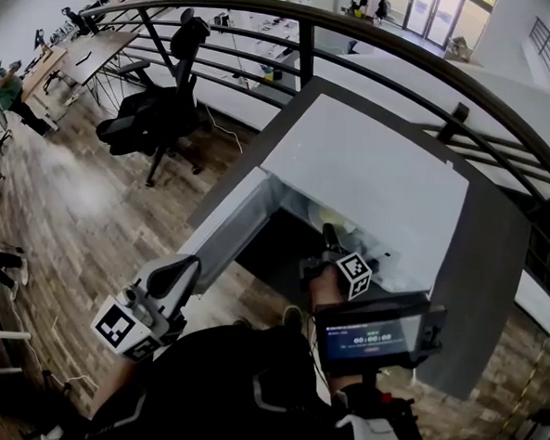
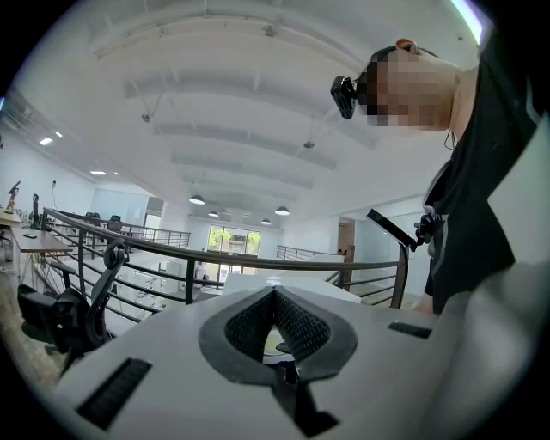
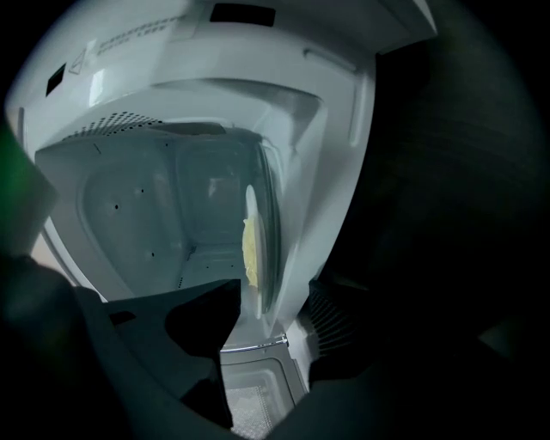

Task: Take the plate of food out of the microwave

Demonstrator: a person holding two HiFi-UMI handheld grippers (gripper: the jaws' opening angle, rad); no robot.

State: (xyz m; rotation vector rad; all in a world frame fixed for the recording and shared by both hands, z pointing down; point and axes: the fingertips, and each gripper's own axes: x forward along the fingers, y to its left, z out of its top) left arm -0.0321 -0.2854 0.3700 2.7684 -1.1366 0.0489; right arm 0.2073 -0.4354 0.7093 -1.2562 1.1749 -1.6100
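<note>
Closest to the lens is the small screen (image 1: 374,340) mounted on the back of the right tool (image 3: 273,296). That tool is pushed into the open microwave (image 1: 371,174). It's rolled onto its side, most likely so one jaw can go over the rim of the plate of food (image 3: 250,245) and the other under it. The jaws are spread with the rim sitting in the gap, and nothing looks pinched yet, so the grab itself is probably the step in hand. The plate is inside the cavity on the glass turntable (image 3: 269,215), with something pale yellow piled on it. The left tool (image 2: 275,301) is pressed together on nothing. It's parked low by the person's left side and aimed up at the ceiling, presumably just kept out of the way. The door (image 1: 223,234) is swung wide to the left and sits between that tool and the cavity, so any help from that side would be blocked by it. The cavity roof and side wall are close around the right tool. Not much lift is available, so the plate will likely have to be drawn out low and level or the food could slide. The microwave is set on a dark counter (image 1: 491,265). A curved railing (image 1: 361,29) runs just behind it, and an office chair (image 1: 156,114) is parked well off on the wooden floor (image 1: 81,203).
</note>
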